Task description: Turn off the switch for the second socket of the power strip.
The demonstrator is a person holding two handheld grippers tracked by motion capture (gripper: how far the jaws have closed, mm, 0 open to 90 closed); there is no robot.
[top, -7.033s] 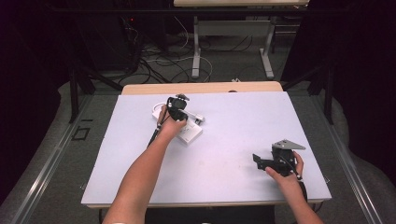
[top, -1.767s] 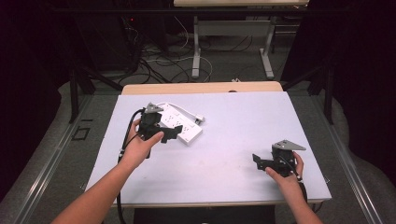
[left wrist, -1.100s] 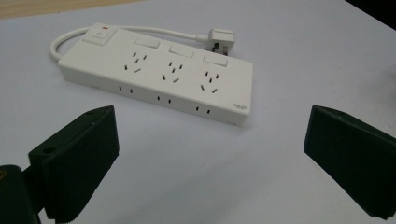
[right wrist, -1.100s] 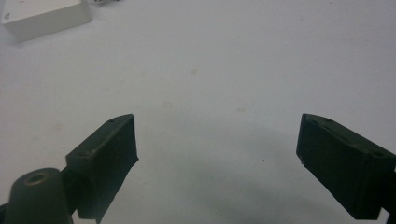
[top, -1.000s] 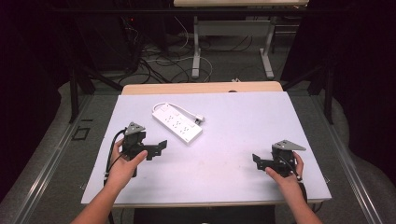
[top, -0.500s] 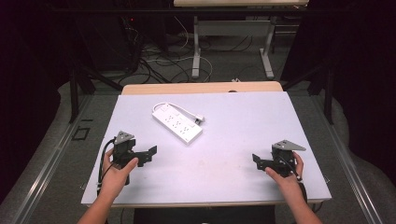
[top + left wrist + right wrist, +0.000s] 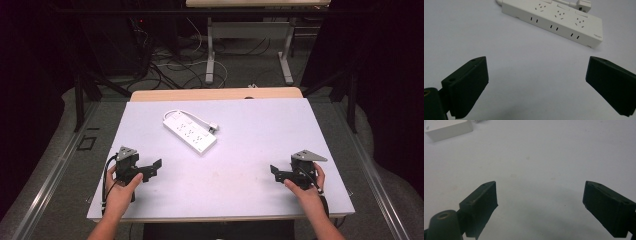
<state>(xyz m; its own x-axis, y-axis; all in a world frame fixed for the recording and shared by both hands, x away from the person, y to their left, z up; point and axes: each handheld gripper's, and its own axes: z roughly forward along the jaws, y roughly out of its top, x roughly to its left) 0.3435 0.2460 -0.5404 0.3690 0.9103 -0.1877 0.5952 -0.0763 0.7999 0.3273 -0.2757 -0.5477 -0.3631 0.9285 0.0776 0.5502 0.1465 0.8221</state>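
A white power strip (image 7: 190, 132) lies on the white table top (image 7: 240, 150), angled toward the back left, with its cord and plug (image 7: 212, 126) folded alongside it. The left gripper view brings the power strip (image 7: 554, 21) close, and its plug (image 7: 583, 4) rests at the strip's far side. My left gripper (image 7: 156, 166) rests near the front left of the table, open, with nothing between its jaws. My right gripper (image 7: 274, 172) sits near the front right edge, open and holding nothing. In the right gripper view one end of the power strip (image 7: 447, 128) shows at top left.
Beyond the table's wooden back edge (image 7: 215, 94) lie loose cables (image 7: 170, 65) on the floor and the legs of another desk (image 7: 210, 50). Dark curtains stand on both sides.
My left gripper let go at the power strip and drew back toward the front left of the table, where it now rests open. The right gripper stayed put.
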